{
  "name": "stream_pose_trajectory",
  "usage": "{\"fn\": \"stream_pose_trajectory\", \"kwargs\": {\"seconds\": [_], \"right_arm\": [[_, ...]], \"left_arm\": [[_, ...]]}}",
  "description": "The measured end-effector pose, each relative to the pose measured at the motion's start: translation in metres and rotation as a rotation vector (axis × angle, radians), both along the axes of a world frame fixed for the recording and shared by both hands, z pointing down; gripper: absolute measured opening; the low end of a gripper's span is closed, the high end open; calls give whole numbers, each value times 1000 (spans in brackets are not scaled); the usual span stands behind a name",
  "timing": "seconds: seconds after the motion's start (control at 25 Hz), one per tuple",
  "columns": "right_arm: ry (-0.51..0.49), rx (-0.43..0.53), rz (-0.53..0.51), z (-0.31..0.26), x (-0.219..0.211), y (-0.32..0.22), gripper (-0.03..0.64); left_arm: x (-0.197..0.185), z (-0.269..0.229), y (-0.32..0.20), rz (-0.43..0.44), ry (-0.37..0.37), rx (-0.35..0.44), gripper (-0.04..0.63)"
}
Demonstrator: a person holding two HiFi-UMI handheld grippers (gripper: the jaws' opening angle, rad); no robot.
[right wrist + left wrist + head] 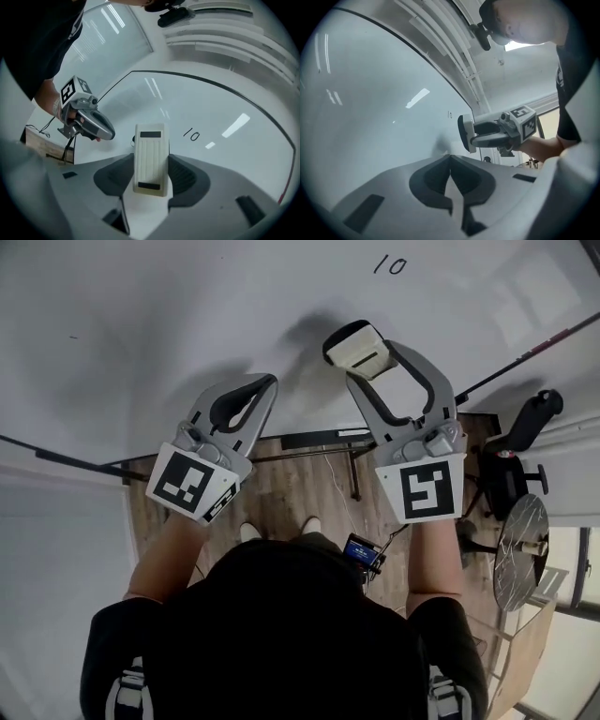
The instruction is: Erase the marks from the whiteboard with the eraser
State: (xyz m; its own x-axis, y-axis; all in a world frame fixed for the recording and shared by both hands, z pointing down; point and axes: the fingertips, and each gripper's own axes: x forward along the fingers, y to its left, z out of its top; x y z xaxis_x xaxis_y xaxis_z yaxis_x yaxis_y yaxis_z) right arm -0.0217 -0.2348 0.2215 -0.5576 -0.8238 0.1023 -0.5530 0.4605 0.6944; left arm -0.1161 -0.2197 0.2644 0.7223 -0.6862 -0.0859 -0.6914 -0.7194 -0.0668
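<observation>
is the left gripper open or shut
Shut: the left gripper has its jaws meeting at the tips, with nothing between them.

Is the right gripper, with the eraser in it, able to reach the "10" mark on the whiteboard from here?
Probably yes. The right gripper holds the eraser close to the "10" mark, and only bare whiteboard shows between them.
</observation>
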Motion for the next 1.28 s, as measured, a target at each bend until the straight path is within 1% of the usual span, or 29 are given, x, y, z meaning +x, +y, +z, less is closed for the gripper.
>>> {"fn": "stream_pose_trajectory", "kwargs": {"seconds": [0.16,0.32,0.36,0.44,0.56,0.72,0.84,1.04,1.12,1.28], "right_arm": [[156,89,10,-21,0,4,225],[280,194,6,-64,5,-5,225],[296,217,2,-76,6,-7,225],[299,248,-11,-101,6,-13,225],[304,258,8,-136,13,-23,225],[387,280,56,-160,16,-40,225],[427,288,84,-160,12,-46,224],[491,356,150,-146,9,-50,222],[519,348,156,-130,6,-51,222],[592,292,137,-80,0,-51,222]], "left_arm": [[0,-8,4,-58,6,16,6],[5,-12,3,-95,-4,10,6],[6,-11,3,-102,-1,5,6],[8,-10,4,-113,6,-2,6],[14,-11,5,-128,-4,-1,6],[20,-7,1,-163,-45,-4,5],[19,-2,0,-179,-45,-20,5],[11,-2,-2,-215,-32,-14,5],[9,-2,-3,-224,-27,-16,5],[7,-1,-4,-234,-23,-20,5]]}}
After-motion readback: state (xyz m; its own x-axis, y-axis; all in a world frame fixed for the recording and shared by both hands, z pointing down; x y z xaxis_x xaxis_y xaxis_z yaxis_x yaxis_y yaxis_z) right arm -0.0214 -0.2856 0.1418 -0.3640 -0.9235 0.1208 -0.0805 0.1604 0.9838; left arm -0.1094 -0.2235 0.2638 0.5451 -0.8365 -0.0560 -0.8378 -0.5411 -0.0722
